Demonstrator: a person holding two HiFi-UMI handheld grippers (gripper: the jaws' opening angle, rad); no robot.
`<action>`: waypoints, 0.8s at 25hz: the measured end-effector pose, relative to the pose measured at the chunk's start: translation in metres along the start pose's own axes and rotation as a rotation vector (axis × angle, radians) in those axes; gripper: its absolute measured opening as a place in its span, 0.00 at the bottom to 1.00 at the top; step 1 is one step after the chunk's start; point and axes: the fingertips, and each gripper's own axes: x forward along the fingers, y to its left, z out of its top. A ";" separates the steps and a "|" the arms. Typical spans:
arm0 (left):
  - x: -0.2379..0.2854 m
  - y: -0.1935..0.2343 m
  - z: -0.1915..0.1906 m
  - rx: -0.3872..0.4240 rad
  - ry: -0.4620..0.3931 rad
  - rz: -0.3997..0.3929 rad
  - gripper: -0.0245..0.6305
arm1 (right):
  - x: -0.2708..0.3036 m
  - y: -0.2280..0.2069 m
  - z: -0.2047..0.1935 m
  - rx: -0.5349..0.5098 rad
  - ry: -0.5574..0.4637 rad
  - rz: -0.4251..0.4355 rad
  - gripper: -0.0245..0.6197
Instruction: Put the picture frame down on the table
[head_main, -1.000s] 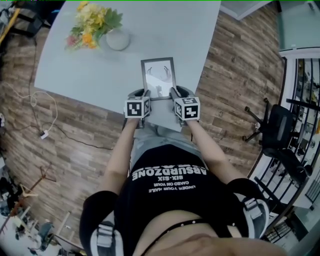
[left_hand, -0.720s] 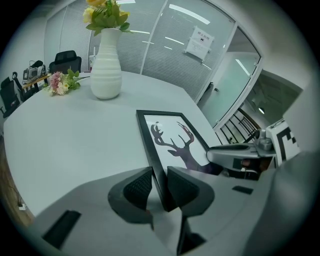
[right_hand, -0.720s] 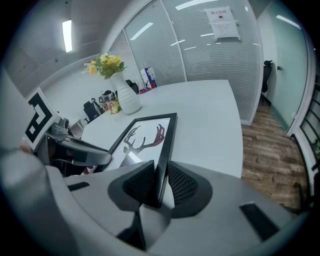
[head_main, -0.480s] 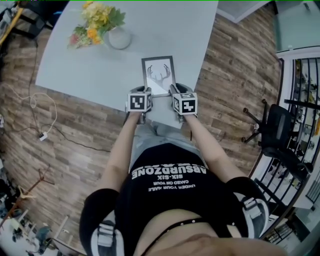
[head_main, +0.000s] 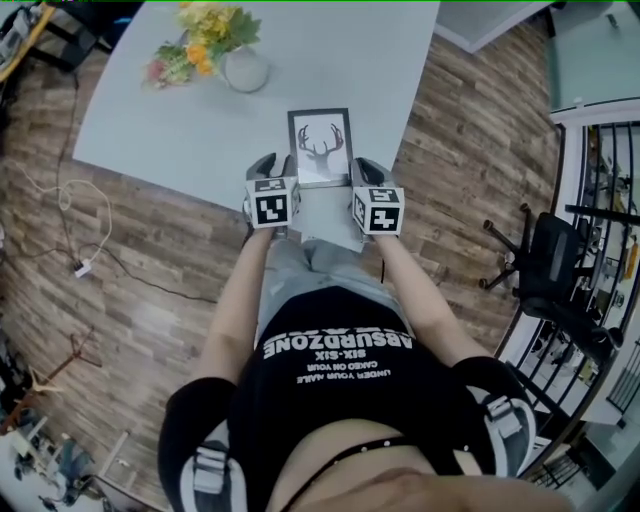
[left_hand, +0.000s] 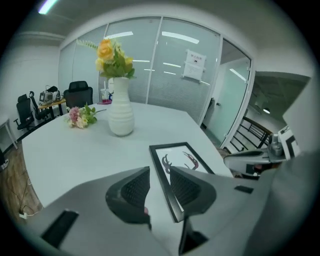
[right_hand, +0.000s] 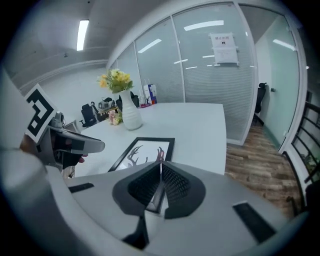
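The black picture frame (head_main: 320, 147) with a deer-antler print lies flat near the front edge of the pale table (head_main: 180, 130). My left gripper (head_main: 267, 168) is at its left edge and my right gripper (head_main: 366, 172) at its right edge. In the left gripper view the jaws of my left gripper (left_hand: 156, 187) stand apart around the frame (left_hand: 182, 160): the frame's edge is against the right pad, and table shows between it and the left pad. In the right gripper view my right gripper (right_hand: 160, 185) is shut on the frame (right_hand: 142, 150), pinching its edge.
A white vase of yellow flowers (head_main: 245, 70) stands at the table's far left, with a small loose bunch of flowers (left_hand: 80, 116) beside it. Wooden floor surrounds the table, with a black office chair (head_main: 550, 275) to the right. Glass walls stand behind the table.
The frame has gone from tilted to lying flat, a little farther onto the table. Both grippers moved forward with it, and the left jaws now stand apart.
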 end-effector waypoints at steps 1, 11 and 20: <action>-0.007 0.001 0.006 -0.003 -0.030 -0.007 0.24 | -0.007 0.002 0.006 -0.002 -0.027 0.003 0.07; -0.086 -0.031 0.023 0.121 -0.166 -0.119 0.07 | -0.081 0.036 0.035 0.039 -0.173 0.098 0.06; -0.126 -0.052 0.009 -0.061 -0.185 -0.216 0.07 | -0.120 0.048 0.017 0.002 -0.147 0.123 0.06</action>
